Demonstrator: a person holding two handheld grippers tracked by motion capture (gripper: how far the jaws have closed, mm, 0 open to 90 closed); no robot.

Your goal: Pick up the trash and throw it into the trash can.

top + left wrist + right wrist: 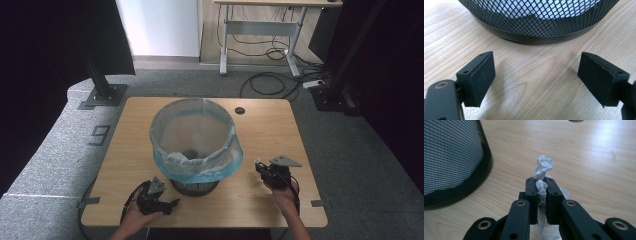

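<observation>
A black mesh wastebasket (pixel 195 186) lined with a pale blue plastic bag (pixel 200 165) stands at the middle of the wooden table (pixel 270 125). My right gripper (pixel 260 167) hovers to the right of the basket, shut on a crumpled white paper wad (pixel 258 163). In the right gripper view the wad (pixel 544 163) sticks up between the pinched jaws of the right gripper (pixel 541 187), with the basket wall (pixel 451 160) at left. My left gripper (pixel 164 196) sits low near the front edge. Its jaws (pixel 536 67) stand wide open and empty, facing the basket's base (pixel 536 37).
A dark round cable hole (pixel 239 110) sits at the table's far right. The table's front edge runs just behind both hands. Beyond the table are grey carpet, black stand bases (pixel 102 95), loose cables (pixel 270 80) and a desk (pixel 260 30).
</observation>
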